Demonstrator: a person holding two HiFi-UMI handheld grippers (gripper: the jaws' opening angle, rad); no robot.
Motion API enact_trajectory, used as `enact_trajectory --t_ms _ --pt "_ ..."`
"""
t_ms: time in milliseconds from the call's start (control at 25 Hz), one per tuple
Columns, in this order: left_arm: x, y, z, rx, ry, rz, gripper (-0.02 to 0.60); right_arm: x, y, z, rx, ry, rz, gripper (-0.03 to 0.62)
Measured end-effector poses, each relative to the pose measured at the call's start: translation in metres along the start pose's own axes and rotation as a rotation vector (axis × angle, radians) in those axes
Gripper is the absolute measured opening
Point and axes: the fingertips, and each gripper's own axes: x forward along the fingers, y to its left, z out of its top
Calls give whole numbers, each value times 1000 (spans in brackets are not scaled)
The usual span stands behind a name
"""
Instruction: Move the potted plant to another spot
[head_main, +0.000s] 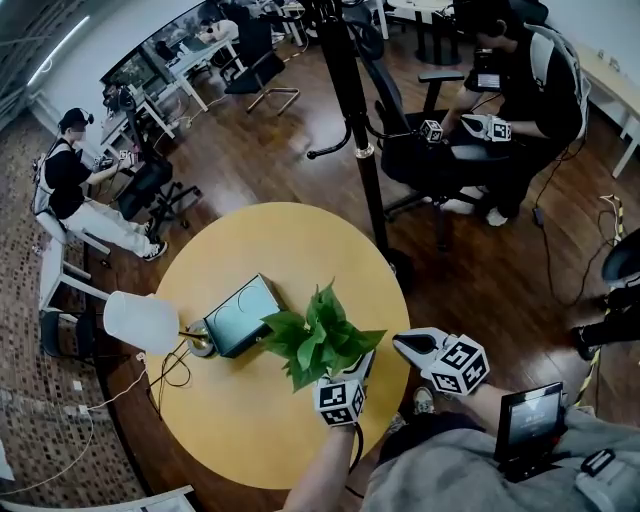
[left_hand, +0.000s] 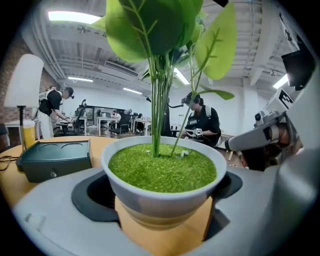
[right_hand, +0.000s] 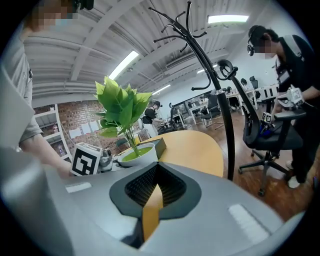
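Potted plant (head_main: 320, 340): white pot (left_hand: 162, 185) with green granular fill, thin stems, broad leaves. It sits over the near right part of the round yellow table (head_main: 270, 240). Cannot tell whether the base rests on the table top or is just clear of it.

Left gripper (head_main: 350, 372): jaws clamped on the pot, one on each side, both touching the wall below the rim.

Right gripper (head_main: 402, 343): jaws closed together with nothing between them, held at the table's near right edge just beside the plant.

Dark green box (head_main: 240, 315): on the table's near left part, near the leaves.

White lamp (head_main: 140, 322): at the table's left edge.

Black coat stand (head_main: 350, 120): on the floor just off the table's far right edge.

Seated person (head_main: 520, 90): well beyond the table, far right. Another person (head_main: 75, 185): seated well off the table's far left.
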Motion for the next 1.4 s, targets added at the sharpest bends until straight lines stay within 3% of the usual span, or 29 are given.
enact_trajectory --t_ms 560,1400 --pt "54 21 -39 38 57 -19 526 23 -31 -31 71 79 -23 0" --pt "62 12 -45 90 58 -61 534 20 -41 -32 92 79 -53 0"
